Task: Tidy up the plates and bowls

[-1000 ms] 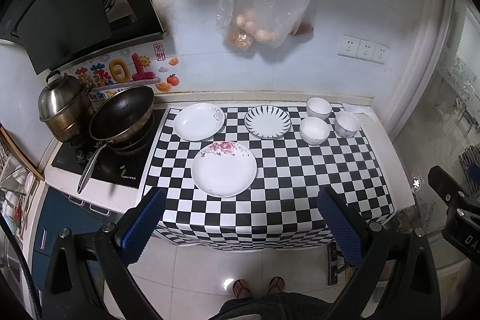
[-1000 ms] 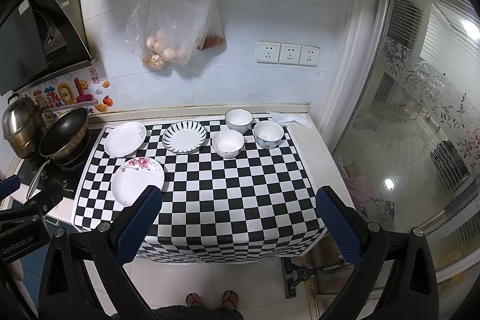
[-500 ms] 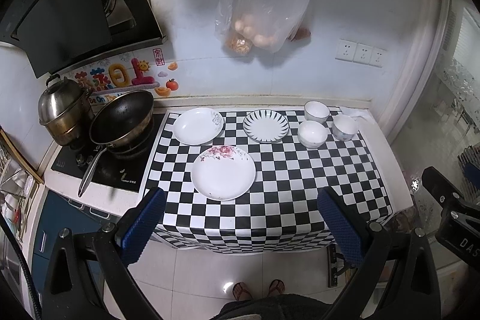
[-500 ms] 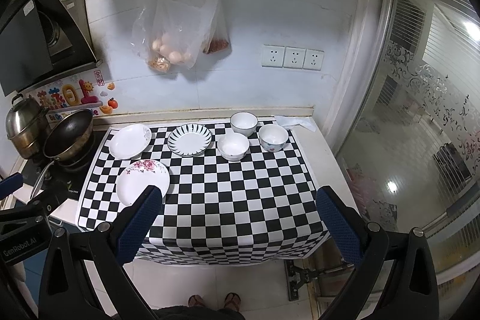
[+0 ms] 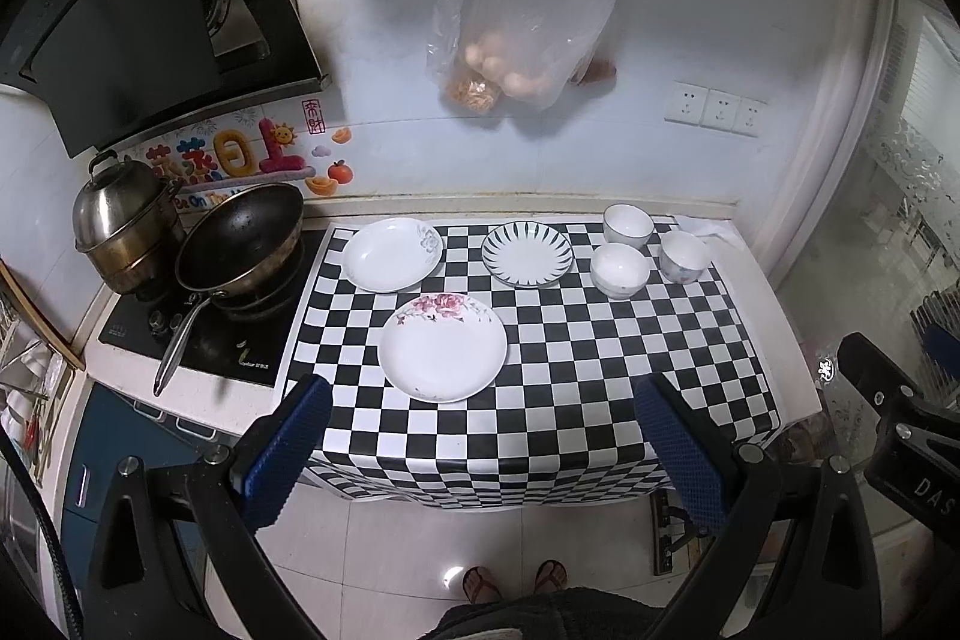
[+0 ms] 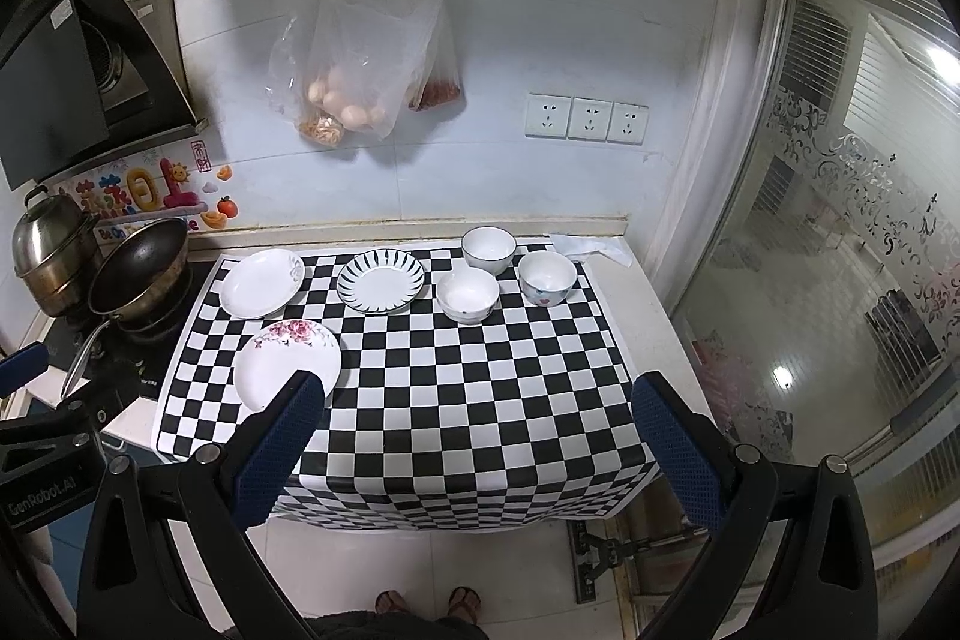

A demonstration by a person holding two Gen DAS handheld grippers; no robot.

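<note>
Three plates lie on the checkered counter (image 5: 576,358): a white one with a pink flower rim (image 5: 442,346) in front, a plain white one (image 5: 392,254) behind it to the left, and a blue-striped one (image 5: 527,254) in the middle. Three white bowls (image 5: 620,270) (image 5: 627,224) (image 5: 684,256) cluster at the back right. My left gripper (image 5: 483,451) hangs open, high above the counter's front edge. The right gripper (image 6: 477,451) is open too, equally far back, with the flower plate (image 6: 287,363), striped plate (image 6: 380,279) and bowls (image 6: 467,295) ahead.
A black wok (image 5: 240,244) and a steel pot (image 5: 123,226) sit on the hob at the left. A plastic bag of food (image 5: 522,40) hangs from a wall rail. A crumpled cloth (image 6: 591,247) lies at the back right corner. The person's sandalled feet (image 5: 516,580) stand below.
Both grippers have drawn slightly up and back, so the counter looks a little lower and smaller in view. Plates and bowls have not moved.
</note>
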